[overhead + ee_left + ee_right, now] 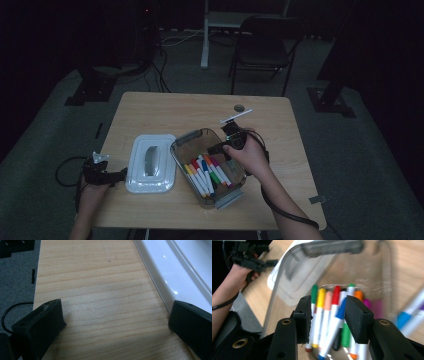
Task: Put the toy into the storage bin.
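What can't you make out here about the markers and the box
- Markers, right gripper view: motion blur and the right gripper in front hide their lower ends.
- Markers, high view: too dim and small to count.
- Lid, left gripper view: cut off by the frame edge.
- Box: latch detail too dark.

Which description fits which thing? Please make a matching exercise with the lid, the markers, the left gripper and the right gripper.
Things:
1. lid
2. markers
3. left gripper
4. right gripper

Descriptions:
a. above the box, jaws apart, nothing between them
b. flat on the table, left of the box
c. lying inside the box
d. jaws wide apart over bare wood beside the lid

Pairs: 1-b, 2-c, 3-d, 4-a
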{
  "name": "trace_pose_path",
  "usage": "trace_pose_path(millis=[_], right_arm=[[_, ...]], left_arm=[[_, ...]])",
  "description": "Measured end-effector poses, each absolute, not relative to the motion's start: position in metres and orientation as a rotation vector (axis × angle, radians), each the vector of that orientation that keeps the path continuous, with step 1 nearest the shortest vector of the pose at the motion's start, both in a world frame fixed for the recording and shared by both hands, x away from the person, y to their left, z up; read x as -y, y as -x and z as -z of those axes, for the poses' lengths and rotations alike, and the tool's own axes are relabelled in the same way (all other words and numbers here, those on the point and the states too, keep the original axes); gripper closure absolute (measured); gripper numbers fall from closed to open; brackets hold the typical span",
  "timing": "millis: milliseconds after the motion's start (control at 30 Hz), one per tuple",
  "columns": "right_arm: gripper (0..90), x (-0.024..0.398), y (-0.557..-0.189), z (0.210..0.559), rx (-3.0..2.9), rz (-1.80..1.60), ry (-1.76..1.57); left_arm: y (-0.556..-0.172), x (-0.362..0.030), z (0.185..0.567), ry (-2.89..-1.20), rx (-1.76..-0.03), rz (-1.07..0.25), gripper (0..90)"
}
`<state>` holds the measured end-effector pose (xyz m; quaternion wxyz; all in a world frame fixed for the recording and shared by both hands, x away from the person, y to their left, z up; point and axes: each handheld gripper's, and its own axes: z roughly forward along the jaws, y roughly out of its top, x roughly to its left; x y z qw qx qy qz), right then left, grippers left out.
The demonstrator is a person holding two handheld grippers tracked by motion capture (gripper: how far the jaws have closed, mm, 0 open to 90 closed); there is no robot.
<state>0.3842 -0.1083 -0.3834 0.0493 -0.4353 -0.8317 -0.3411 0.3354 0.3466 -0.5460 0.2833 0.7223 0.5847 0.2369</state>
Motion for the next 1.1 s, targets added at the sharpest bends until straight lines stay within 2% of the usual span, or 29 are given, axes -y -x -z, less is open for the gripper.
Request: trace_pose_path(millis=[267,500,600,933,1100], right_arm=[[53.4,0.149,-0.397,0.385,2.517,1.085,1.462],[53.5,0.175,-0.41,0.404,2.455,1.046,1.586],[56.0,0.188,-0.419,0.422,2.425,1.003,1.661],[59.8,0.182,-0.439,0.482,2.365,0.837,1.729],[60.9,0.174,-0.447,0.497,2.351,0.784,1.753]], left_arm=[[-0.335,-0.347,0.546,-1.937,-1.565,-0.633,0.4],[-0.335,-0.347,0.546,-1.935,-1.566,-0.632,0.5],[-0.335,-0.347,0.546,-1.935,-1.566,-0.632,0.4],[-0.335,-0.347,0.546,-1.934,-1.566,-0.632,0.4],[-0.335,-0.347,0.546,-1.934,-1.566,-0.632,0.4]])
